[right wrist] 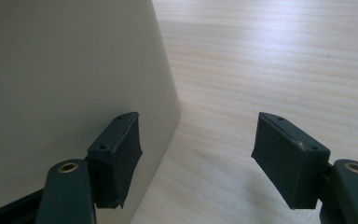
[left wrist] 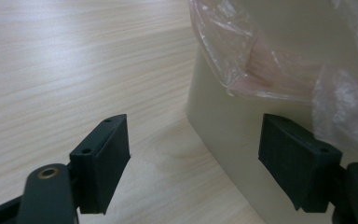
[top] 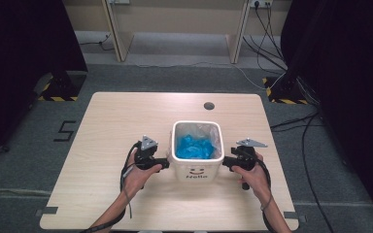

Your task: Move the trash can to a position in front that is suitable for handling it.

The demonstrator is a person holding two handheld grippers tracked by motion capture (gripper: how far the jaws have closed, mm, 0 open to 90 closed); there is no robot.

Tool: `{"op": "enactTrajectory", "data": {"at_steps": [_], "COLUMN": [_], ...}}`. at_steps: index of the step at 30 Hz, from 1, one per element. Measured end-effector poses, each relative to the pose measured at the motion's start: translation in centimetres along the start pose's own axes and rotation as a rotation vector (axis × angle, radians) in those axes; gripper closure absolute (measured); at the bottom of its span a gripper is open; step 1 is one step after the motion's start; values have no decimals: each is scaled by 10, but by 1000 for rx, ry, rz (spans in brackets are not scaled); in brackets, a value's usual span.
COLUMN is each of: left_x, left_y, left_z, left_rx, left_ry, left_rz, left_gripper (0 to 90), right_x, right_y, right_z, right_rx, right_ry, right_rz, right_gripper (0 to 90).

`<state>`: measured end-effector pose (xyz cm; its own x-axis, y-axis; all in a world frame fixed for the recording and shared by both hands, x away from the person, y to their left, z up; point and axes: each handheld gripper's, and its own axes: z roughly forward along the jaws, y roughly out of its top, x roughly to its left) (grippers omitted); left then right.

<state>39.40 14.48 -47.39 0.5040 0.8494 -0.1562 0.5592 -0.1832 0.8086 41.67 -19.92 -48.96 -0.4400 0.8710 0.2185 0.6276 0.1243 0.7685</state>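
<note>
A white square bin (top: pixel 197 167) with a smiley face and "Hello" on its front stands near the middle of the wooden table (top: pixel 126 116). A clear plastic liner (top: pixel 209 132) lines it, and crumpled blue material (top: pixel 193 146) lies inside. My left gripper (top: pixel 164 164) is open at the bin's left side. In the left gripper view, the bin wall (left wrist: pixel 233 126) and the liner's overhang (left wrist: pixel 270 56) sit just ahead of the left gripper (left wrist: pixel 193 158). My right gripper (top: pixel 227 163) is open at the bin's right side. The bin wall (right wrist: pixel 65 84) lies by the left jaw of the right gripper (right wrist: pixel 198 156).
A dark round hole (top: pixel 209 105) sits near the table's far edge. Bare tabletop spreads to the left and behind the bin. Past the table are grey carpet, a floor marking (top: pixel 65 131), cables (top: pixel 291 121) on the right, and dark curtains at both sides.
</note>
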Motion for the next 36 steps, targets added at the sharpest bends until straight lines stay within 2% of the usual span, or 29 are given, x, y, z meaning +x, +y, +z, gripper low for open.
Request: {"op": "enactTrajectory", "data": {"at_steps": [8, 15, 20, 32, 36], "left_x": [-3, -1, -1, 3, 6], "left_y": [-9, -20, -26, -22, -26], "left_z": [-18, -31, -39, -28, -27], "left_rx": [-13, -28, -29, -32, -42], "left_ry": [-10, -13, -17, 12, 18], "left_rz": [6, -14, -10, -13, -12], "left_gripper": [237, 237, 238, 241, 216], "right_x": [11, 23, 31, 39, 36], "right_y": [-9, -14, -20, -29, -31], "right_z": [-6, -8, -10, -15, -14], "right_rx": [6, 11, 10, 5, 31], "right_ry": [14, 27, 32, -4, 7], "right_rz": [-10, -19, -16, -2, 3], "right_gripper": [316, 316, 316, 337, 268]}}
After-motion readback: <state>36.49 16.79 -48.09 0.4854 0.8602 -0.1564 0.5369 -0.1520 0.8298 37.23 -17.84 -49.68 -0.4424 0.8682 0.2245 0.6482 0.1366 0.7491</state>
